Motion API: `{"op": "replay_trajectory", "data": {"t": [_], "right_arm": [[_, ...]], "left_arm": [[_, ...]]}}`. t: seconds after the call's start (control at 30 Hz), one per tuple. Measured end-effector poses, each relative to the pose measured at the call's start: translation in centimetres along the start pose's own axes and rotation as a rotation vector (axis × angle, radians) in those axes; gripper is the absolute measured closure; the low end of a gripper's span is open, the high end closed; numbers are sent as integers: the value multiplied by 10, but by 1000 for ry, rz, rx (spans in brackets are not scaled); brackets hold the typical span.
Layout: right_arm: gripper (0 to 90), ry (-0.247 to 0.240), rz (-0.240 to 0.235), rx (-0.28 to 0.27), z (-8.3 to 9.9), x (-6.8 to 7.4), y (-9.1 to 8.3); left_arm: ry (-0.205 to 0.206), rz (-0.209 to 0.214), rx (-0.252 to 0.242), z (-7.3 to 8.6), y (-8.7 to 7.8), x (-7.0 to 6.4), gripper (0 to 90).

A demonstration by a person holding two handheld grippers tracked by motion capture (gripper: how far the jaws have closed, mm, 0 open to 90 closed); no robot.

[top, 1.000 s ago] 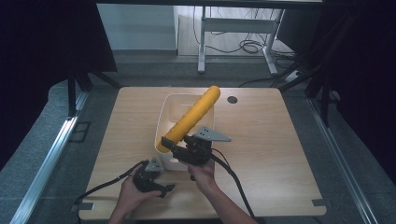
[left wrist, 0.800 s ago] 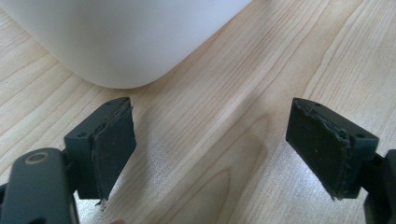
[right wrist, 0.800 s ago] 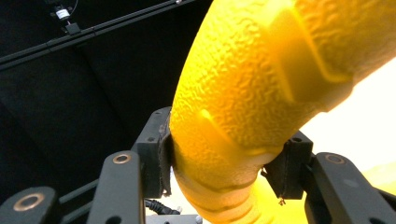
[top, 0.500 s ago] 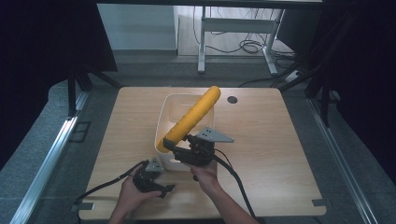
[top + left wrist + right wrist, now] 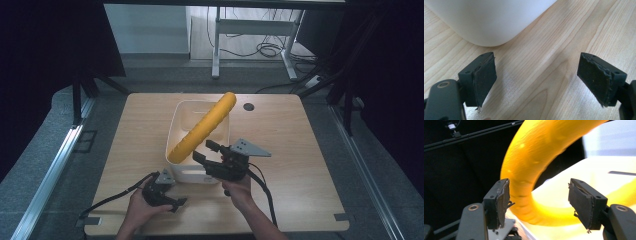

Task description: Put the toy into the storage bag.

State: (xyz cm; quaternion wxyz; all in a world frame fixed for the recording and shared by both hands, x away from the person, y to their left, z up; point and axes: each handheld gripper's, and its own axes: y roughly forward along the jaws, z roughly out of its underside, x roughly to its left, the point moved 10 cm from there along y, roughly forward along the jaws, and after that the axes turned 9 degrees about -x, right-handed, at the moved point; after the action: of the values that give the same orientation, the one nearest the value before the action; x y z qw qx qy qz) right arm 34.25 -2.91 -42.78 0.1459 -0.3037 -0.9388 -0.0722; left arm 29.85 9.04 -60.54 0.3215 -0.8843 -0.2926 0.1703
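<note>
Black two-jaw right gripper (image 5: 204,151): jaws spread wide, holding nothing, raised at the near rim of the white rounded plastic bin (image 5: 176,131). Long yellow foam-like cylinder (image 5: 202,128): lies slanted across the bin, low end on the near-left rim just beside the jaws, far end jutting past the back rim. Black left gripper (image 5: 178,203): jaws apart, empty, low over the pale wooden table (image 5: 300,145), near the bin's front corner.

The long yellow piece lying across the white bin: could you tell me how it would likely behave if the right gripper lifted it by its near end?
The long yellow piece bends in a curve in the right gripper view, so it probably flexes. Overhanging the white bin, held by one end, it may droop. Its rounded body could roll along the rim. The right gripper is open beside it.
</note>
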Motion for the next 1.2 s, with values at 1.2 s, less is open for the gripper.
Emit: {"op": "replay_trajectory", "data": {"t": [1.2], "right_arm": [[384, -59, 214, 141, 33, -137, -116]], "left_arm": [[1, -1, 3, 1, 0, 0, 158]]}}
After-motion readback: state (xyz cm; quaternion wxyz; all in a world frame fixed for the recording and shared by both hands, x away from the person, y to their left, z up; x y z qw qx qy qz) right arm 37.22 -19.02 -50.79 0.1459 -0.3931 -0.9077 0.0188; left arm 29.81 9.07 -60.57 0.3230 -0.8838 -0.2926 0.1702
